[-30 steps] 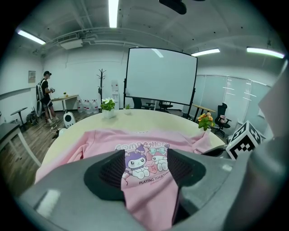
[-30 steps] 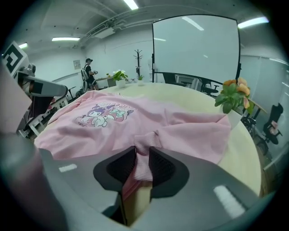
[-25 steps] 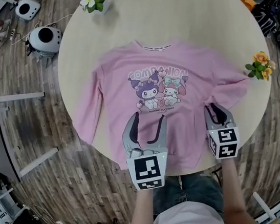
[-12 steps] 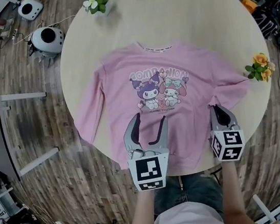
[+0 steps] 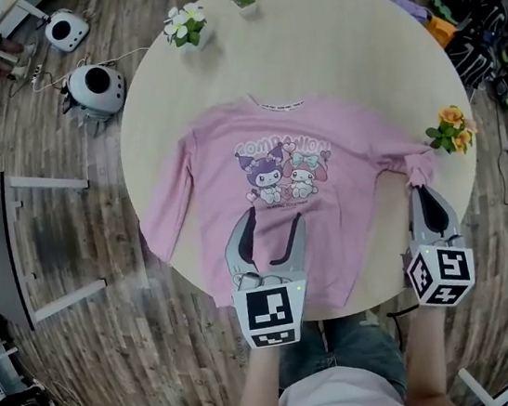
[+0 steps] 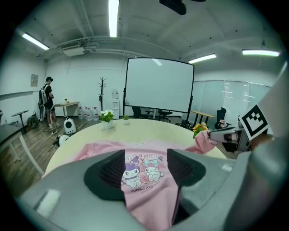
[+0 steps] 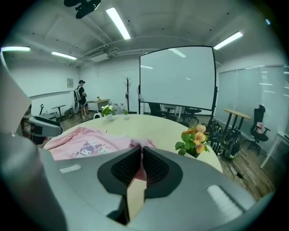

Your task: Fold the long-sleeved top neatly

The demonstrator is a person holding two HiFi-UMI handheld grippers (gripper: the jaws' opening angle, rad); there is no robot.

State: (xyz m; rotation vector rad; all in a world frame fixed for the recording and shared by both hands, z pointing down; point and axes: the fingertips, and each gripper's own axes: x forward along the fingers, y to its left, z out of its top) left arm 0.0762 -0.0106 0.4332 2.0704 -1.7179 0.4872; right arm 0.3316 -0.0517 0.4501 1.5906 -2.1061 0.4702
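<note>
The right gripper (image 5: 423, 190) has its jaws pressed together on the end of the right sleeve (image 5: 410, 164). The cuff itself is swallowed between the pads, and in the right gripper view only a thin pink strip shows in the slot of that gripper (image 7: 140, 164). The body of the left gripper (image 5: 272, 218) hides part of the lower front of the long-sleeved top (image 5: 329, 205), and the hem at its near side lies close to the table (image 5: 356, 61) edge; whether it hangs over cannot be told. The lettering above the print (image 5: 282, 165) is too small to read in the head view.

The left gripper (image 6: 145, 169) has its jaws spread wide over the top (image 6: 149, 198), pink cloth filling the gap between them; whether the tips touch it cannot be told.

The top is pink, lying front up and mostly flat, with two cartoon figures printed just ahead of the left gripper's tips. The collar (image 5: 282, 104) has a dark-and-white trim. The pinched sleeve is bunched and creased just ahead of the right gripper, beside the orange flowers (image 5: 450, 128).

The top's long axis runs from the hem by the left gripper away to the collar, which points away from both grippers. The left sleeve (image 5: 167, 214) slants outward, well off the left gripper's outer side
</note>
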